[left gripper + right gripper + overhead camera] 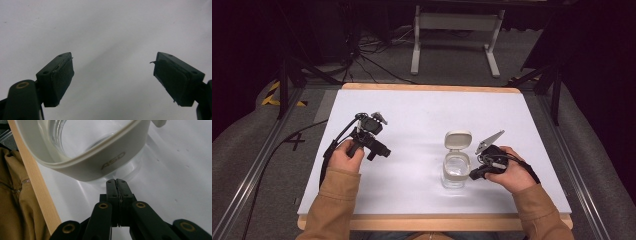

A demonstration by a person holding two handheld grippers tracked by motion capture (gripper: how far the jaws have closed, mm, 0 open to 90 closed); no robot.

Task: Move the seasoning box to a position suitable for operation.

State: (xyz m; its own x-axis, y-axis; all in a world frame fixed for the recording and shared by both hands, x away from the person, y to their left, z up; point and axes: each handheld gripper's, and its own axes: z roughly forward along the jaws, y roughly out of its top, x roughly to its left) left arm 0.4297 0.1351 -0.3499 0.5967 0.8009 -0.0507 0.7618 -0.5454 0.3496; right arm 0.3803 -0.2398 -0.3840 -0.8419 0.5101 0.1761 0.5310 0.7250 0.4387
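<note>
surface (412,115): white board with a wooden edge, bare apart from the jar; person's sleeves come in from the near edge.
jar (456,172): clear glass, upright, near-right part of the surface; white collar around the mouth, mouth open.
lid (458,139): white, flipped up and back on the jar's far side.
right hand-held gripper (475,173): jaws pressed flat together, nothing between them; tips just beside the jar's right wall, under the collar in its own view (117,182). Contact with the glass: can't tell.
left hand-held gripper (384,151): jaws spread wide and empty (113,72), over bare surface, well apart from the jar.
key relation: jar sits directly left of the right hand-held gripper, long axis vertical; right hand is clearly nearer, the left would have to cross the board.
likely next: right one either steadies the jar or goes up for the lid; judgement only.
</note>
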